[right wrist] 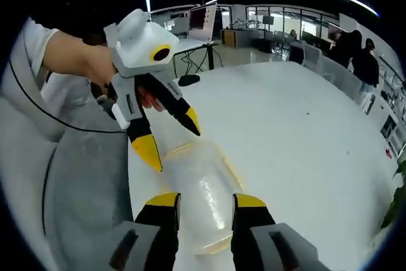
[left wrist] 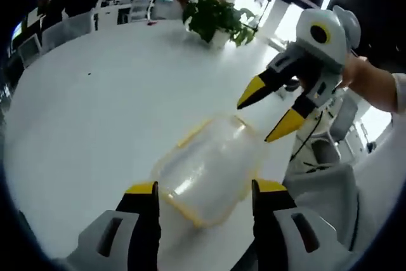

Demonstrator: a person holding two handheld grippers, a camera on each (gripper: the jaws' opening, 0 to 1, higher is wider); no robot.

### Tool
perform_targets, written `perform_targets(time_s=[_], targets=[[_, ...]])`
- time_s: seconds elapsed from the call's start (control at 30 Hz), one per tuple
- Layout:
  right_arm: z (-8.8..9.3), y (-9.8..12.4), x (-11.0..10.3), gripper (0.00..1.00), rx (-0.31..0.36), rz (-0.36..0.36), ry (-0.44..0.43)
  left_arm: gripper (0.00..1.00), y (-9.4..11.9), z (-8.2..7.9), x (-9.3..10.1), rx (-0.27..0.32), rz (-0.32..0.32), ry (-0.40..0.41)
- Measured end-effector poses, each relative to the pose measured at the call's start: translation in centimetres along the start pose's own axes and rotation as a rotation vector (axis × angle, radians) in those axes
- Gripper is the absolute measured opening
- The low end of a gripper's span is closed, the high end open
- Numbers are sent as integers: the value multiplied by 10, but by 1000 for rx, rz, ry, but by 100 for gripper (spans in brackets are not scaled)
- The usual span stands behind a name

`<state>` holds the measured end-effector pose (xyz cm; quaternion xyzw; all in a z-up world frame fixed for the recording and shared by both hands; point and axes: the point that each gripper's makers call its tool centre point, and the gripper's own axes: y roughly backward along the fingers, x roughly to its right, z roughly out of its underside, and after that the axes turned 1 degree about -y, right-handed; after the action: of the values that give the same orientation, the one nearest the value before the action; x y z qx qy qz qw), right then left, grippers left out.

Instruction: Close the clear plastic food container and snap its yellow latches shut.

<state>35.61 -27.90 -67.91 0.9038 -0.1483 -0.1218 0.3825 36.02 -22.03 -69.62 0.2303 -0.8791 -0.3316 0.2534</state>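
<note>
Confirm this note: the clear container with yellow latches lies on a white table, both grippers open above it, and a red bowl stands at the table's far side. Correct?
Not quite. What stands at the far side of the white table is a potted plant, not a red bowl, as the left gripper view shows. The container and the open left gripper and right gripper are as stated.

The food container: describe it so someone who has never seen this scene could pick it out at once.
On the big white table, look at the near edge, just ahead of the left tongs. The clear plastic food container lies there, rectangular with rounded corners. Its see-through body and yellow trim set it apart from the potted plant at the far side.
</note>
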Motion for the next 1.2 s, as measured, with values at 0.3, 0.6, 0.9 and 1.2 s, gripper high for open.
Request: perform_targets(time_s=[0.3,0.6,0.9,1.2], targets=[[-2,-8,2,29,-26,-18,57,51,-2,-16,18,81,25,-175],[-2,-16,0,27,-63,-47,150,53,-7,-19,41,94,81,-346],[-4,-24,0,20,-80,-69,241,36,-14,-12,53,64,115,-456],[0,-33,7,16,-123,-81,286,20,-27,-8,59,36,131,-570]])
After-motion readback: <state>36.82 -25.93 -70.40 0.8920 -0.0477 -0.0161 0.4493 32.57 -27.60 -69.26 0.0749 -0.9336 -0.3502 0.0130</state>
